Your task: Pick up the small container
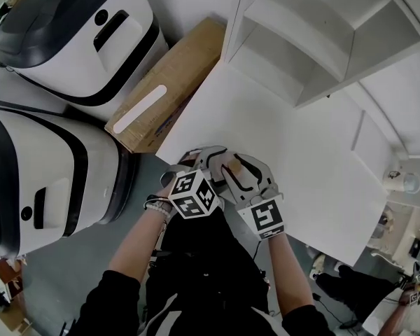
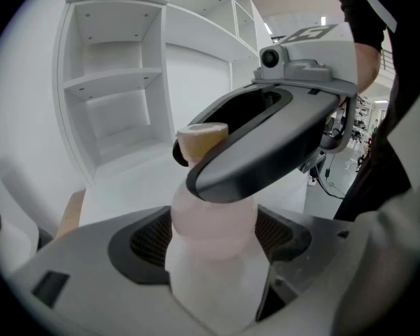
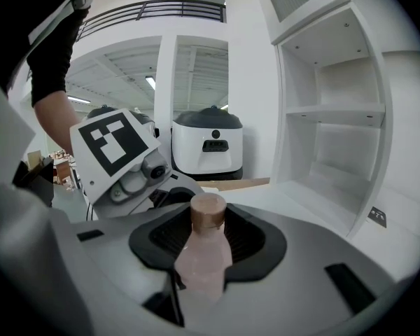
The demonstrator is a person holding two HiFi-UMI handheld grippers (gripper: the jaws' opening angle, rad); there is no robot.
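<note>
Centrally, the small container (image 3: 203, 254), a pale pink bottle with a tan cap (image 3: 208, 212), sits upright between the jaws of both my grippers. My left gripper (image 2: 213, 240) is closed on its rounded body. My right gripper (image 3: 206, 243) is closed higher up, just under the cap. Both grippers meet at the near edge of the white tabletop (image 1: 287, 166); whether the bottle touches it I cannot tell. Beyond stand a white shelf unit (image 1: 315, 33) and a cardboard box (image 1: 171, 82).

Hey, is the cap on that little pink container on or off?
On. A tan cap sits on the neck of the small container, visible in both gripper views.
</note>
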